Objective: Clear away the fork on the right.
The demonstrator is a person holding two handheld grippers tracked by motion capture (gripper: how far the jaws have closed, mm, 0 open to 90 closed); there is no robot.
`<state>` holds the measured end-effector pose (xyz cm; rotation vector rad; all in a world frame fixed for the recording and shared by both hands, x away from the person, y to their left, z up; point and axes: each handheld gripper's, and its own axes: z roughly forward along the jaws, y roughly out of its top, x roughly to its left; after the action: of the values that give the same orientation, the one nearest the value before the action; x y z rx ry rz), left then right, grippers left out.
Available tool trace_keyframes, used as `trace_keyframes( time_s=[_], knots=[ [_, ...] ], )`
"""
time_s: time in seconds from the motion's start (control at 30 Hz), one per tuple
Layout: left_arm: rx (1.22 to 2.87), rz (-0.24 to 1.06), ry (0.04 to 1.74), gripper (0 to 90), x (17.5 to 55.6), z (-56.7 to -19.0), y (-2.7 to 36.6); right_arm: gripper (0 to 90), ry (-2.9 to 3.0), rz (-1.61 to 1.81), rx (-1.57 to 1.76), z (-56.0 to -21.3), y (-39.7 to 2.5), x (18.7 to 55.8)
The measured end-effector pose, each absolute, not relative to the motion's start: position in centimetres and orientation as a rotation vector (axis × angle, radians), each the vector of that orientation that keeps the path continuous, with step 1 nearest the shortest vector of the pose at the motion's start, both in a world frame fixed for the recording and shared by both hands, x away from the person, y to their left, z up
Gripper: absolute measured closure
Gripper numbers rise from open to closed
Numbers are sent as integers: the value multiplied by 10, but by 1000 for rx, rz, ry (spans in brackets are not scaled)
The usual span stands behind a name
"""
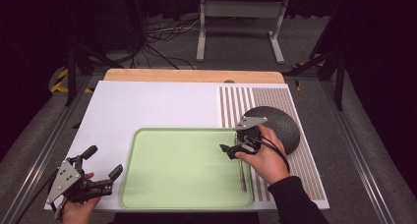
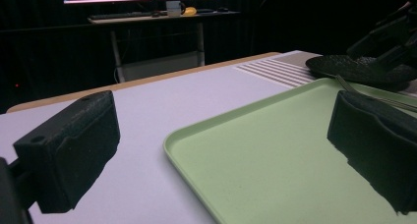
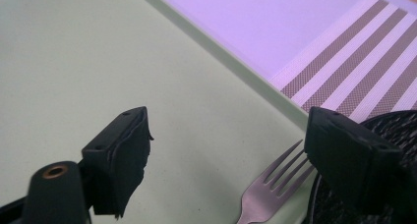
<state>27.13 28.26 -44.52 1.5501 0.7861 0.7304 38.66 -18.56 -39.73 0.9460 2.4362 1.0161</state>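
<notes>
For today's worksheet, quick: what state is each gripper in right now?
Left gripper: open, holding nothing, beside the green tray.
Right gripper: open, holding nothing, over the fork.

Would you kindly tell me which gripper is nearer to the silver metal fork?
Right. The right gripper hovers open over the silver metal fork on the green tray; the left gripper waits open beyond the tray's left edge.
</notes>
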Motion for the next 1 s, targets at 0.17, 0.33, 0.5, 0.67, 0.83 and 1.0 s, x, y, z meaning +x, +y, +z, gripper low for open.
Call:
trace_keyframes(
  time_s=[0.17,0.33,0.5,0.67,0.83,1.0],
  knots=[
    [1542,732,787,0,271,-445,283,129,2389,1094,919,-388,-195,382],
    [1542,734,789,0,271,-445,283,128,2336,1163,878,-378,-210,374],
    [1543,735,790,0,271,-445,283,128,2281,1225,852,-372,-224,367],
    [1542,736,791,0,271,-445,283,128,2225,1299,857,-370,-237,361],
    [1544,734,792,0,271,-445,283,128,2188,1335,860,-373,-251,356],
    [1546,733,792,0,271,-445,283,128,2142,1373,855,-376,-266,350]
  ],
)
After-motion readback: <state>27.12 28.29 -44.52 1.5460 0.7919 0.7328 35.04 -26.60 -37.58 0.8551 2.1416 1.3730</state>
